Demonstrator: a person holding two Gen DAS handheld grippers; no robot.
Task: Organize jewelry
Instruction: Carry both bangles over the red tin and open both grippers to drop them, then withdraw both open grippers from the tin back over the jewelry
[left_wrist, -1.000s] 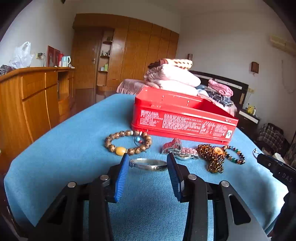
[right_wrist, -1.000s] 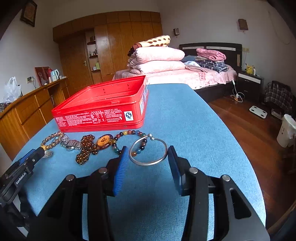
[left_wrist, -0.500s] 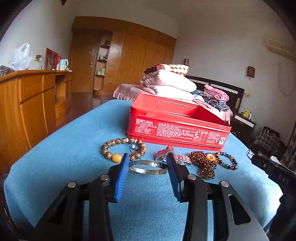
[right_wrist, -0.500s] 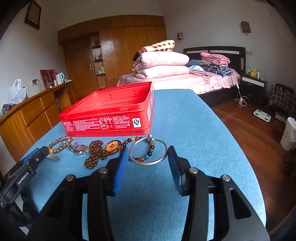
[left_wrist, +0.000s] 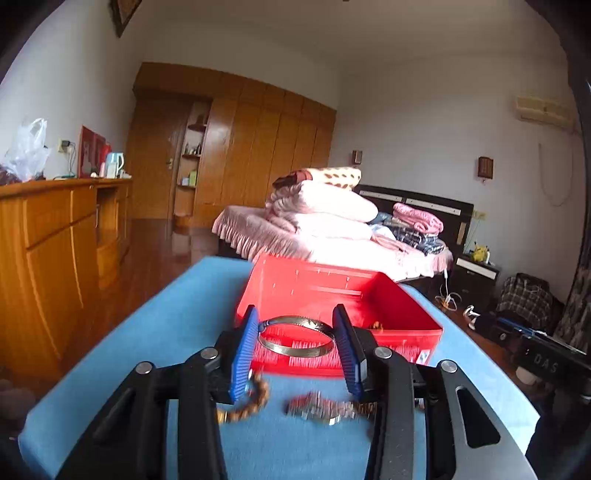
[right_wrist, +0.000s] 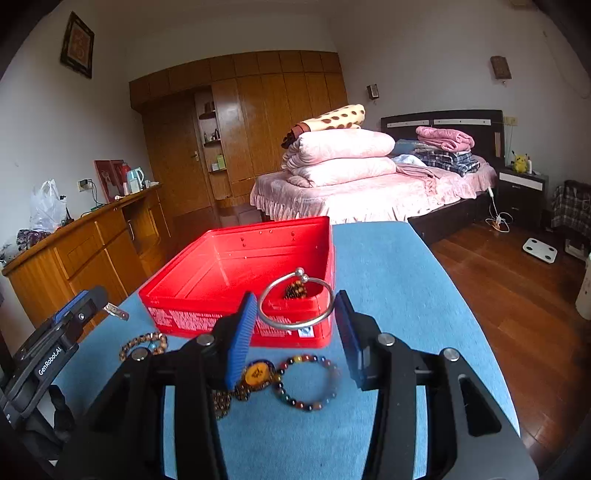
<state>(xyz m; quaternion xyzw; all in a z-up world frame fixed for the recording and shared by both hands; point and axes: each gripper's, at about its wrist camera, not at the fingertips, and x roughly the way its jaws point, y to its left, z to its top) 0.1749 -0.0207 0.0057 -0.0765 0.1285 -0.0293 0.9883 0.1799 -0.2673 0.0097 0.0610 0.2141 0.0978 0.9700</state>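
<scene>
My left gripper (left_wrist: 295, 325) is shut on a wide silver bangle (left_wrist: 295, 350), held level above the blue table just in front of the open red tin (left_wrist: 332, 291). My right gripper (right_wrist: 295, 300) is shut on a thin silver bangle (right_wrist: 295, 325) with ball ends, raised over the near right corner of the red tin (right_wrist: 229, 266). A brown bead piece (right_wrist: 295, 290) lies inside the tin. On the cloth below lie a wooden bead bracelet (right_wrist: 144, 341), a watch (left_wrist: 321, 406), an amber-pendant bracelet (right_wrist: 255, 373) and a multicolour bead bracelet (right_wrist: 308, 382).
The blue cloth table (right_wrist: 388, 277) ends at a rounded edge on the right, with wooden floor (right_wrist: 498, 295) beyond. A wooden sideboard (left_wrist: 48, 240) stands to the left. A bed with folded quilts (right_wrist: 343, 158) is behind the table.
Both grippers have risen from the cloth, each lifting its bangle off the table up to the level of the red tin. The other jewelry stays on the cloth.
</scene>
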